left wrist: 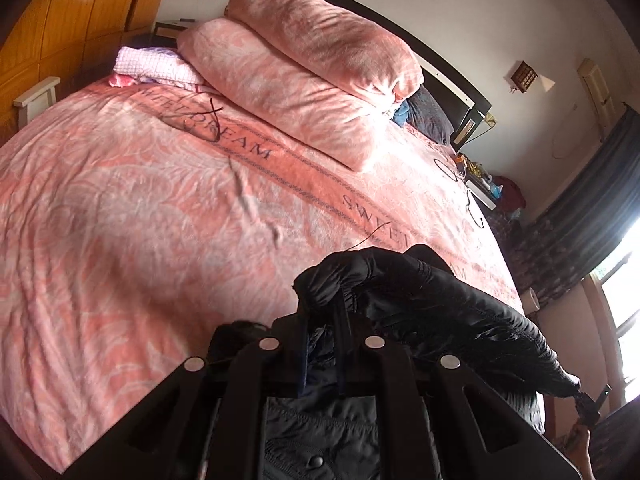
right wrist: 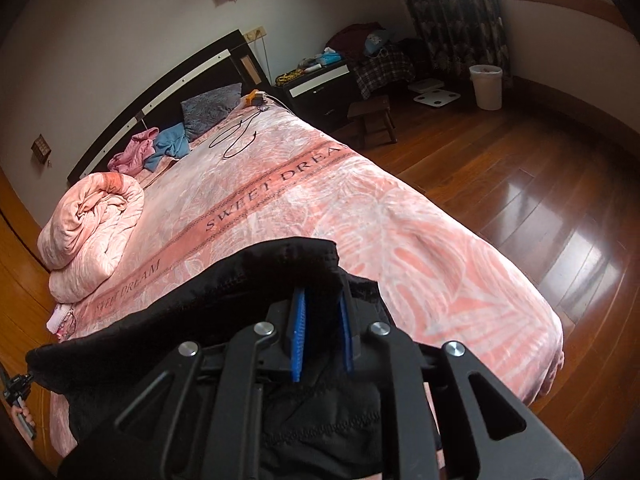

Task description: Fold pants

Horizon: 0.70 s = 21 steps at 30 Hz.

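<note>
Black padded pants [left wrist: 448, 312] hang stretched between my two grippers above the near edge of the pink bed [left wrist: 140, 216]. My left gripper [left wrist: 326, 312] is shut on one end of the pants' edge. My right gripper [right wrist: 322, 304] is shut on the other end of the pants [right wrist: 224, 300], its blue pads [right wrist: 298, 340] pinching the fabric. The right gripper also shows far right in the left wrist view [left wrist: 586, 400], and the left gripper far left in the right wrist view [right wrist: 16, 392].
Folded pink quilts [left wrist: 304, 80] lie at the head of the bed, with loose clothes [right wrist: 152, 148] and a cable [right wrist: 236, 136]. A nightstand [right wrist: 316, 84], stool [right wrist: 372, 118] and white bin [right wrist: 486, 86] stand on the wood floor [right wrist: 520, 184] to the right.
</note>
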Available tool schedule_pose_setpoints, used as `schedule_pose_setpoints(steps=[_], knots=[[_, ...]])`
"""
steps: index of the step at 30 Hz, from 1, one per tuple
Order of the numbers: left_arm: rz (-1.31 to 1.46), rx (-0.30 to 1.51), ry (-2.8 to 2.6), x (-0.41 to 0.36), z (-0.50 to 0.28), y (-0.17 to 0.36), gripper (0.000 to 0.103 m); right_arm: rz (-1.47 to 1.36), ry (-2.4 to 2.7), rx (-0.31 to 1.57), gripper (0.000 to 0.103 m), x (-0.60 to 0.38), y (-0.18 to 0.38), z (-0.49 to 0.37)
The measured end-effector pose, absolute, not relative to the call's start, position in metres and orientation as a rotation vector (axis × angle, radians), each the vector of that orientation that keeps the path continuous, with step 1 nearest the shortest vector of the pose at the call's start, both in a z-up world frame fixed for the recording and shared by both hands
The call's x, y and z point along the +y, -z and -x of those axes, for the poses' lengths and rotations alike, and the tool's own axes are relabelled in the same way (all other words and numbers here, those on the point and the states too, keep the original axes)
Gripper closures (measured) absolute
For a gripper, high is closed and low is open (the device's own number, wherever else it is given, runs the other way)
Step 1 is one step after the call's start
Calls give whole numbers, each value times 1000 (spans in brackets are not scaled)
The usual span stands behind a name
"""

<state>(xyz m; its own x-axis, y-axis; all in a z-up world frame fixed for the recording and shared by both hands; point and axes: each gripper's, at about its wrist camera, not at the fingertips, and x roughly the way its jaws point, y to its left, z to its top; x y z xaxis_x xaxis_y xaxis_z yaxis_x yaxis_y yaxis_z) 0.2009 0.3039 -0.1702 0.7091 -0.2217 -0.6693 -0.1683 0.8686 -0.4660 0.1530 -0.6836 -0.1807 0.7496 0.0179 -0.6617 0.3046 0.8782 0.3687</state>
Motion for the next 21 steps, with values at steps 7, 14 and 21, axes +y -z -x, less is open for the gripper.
schedule_pose_setpoints(steps=[7,14,21], knots=[[459,903,-69,309,-156,215,85,-556,238,788,48,-668,226,-88],[381,1087,-368,334,-112,265,39,-868,210,861,32,-662,267,-40],[576,992,-334,342,-83,250,15,-1158,149,760,33,-680,271,-53]])
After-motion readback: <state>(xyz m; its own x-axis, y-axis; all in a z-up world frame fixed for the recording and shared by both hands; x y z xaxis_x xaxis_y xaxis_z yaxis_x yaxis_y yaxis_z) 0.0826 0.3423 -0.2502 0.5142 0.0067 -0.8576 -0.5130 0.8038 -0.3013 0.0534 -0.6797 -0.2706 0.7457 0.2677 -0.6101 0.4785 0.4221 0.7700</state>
